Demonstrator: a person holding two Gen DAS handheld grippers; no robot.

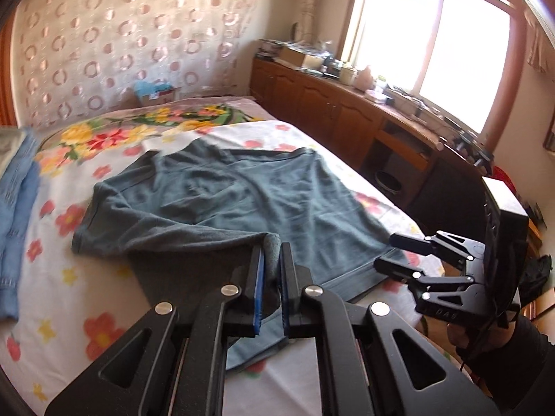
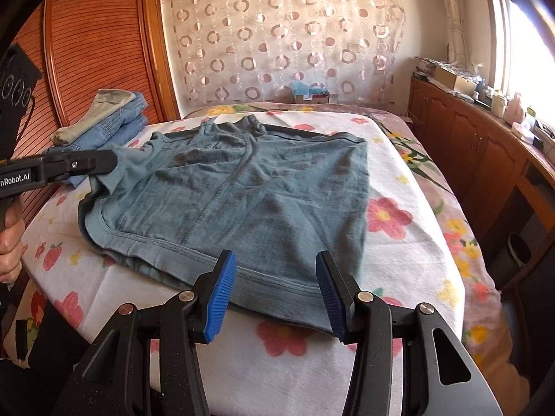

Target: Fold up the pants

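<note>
- Nearest, the left gripper [image 1: 272,270] is pinching a fold of the teal pants [image 2: 249,201], lifted off their near left edge.
- The right gripper [image 2: 275,298] hangs spread over the pants' near hem, gripping nothing.
- The pants lie flat on the floral sheet [image 2: 416,242].
- Step, as I judge it: carrying one side across; next, lay it level on the far side.
- Beyond the pants' left edge sits a stack of jeans [image 2: 114,121].

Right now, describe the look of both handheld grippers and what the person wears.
Both grippers, left gripper and right gripper, are black angular linkages with silver pivot bolts and ribbed blue finger pads. White lettering marks the left one's side. A black cable runs by the right hand, above a black sleeve.
</note>
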